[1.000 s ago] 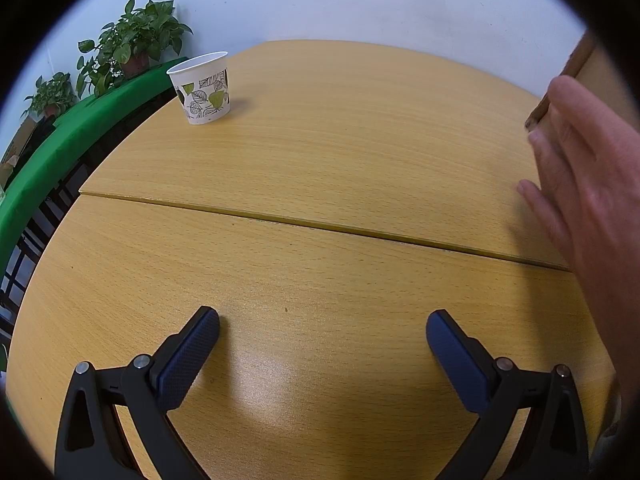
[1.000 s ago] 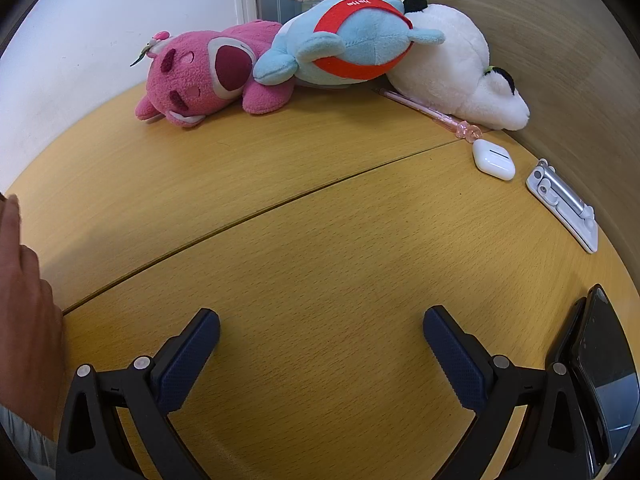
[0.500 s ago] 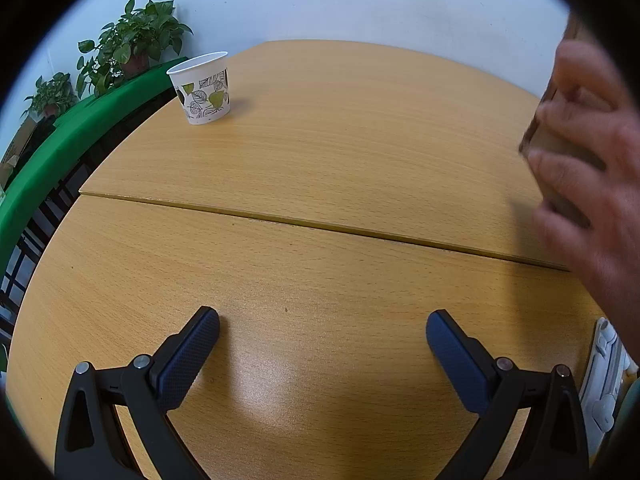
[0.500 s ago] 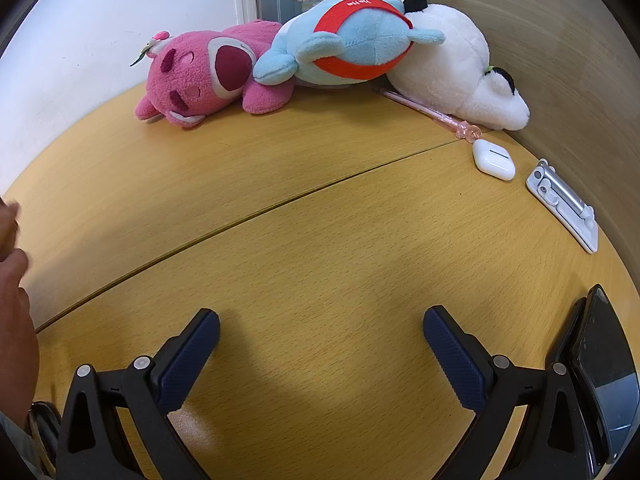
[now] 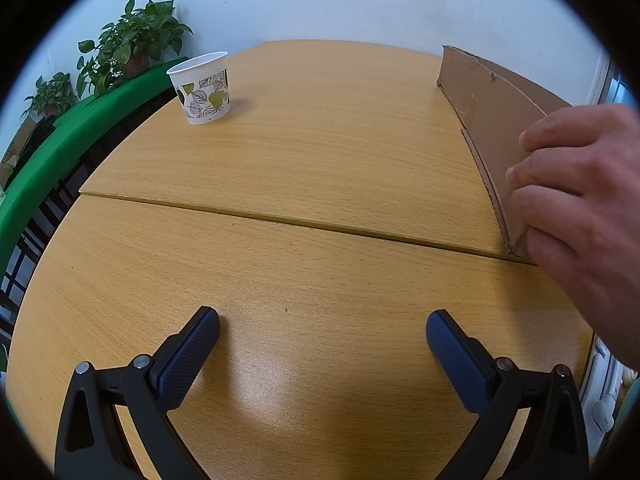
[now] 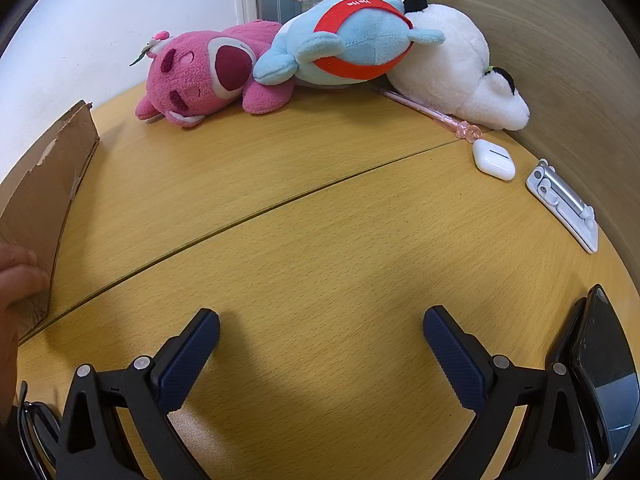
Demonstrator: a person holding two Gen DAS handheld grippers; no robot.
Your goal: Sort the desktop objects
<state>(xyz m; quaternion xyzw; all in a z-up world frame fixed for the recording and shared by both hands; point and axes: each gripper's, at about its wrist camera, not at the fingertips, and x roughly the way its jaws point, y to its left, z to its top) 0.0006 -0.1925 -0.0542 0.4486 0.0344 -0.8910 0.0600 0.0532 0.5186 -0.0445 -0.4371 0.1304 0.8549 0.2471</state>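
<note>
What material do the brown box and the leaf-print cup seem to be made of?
Brown box: corrugated cardboard, matte, judging by its torn, ragged rim and layered edge. Leaf-print cup: probably paper, with a thin rolled rim and a printed matte wall; coated plastic is possible.

Office-type room. Light wood desk point(image 5: 320, 152), white wall point(image 5: 340, 0). Potted plants point(image 5: 132, 46) on green ledge point(image 5: 80, 120).

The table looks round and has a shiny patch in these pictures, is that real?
Left wrist view: the fisheye lens bends the table; the pale patch between the tongs is glare. Right wrist view: same bending, black corners, soft shadows beside the tongs, all fairly sharp.
</note>
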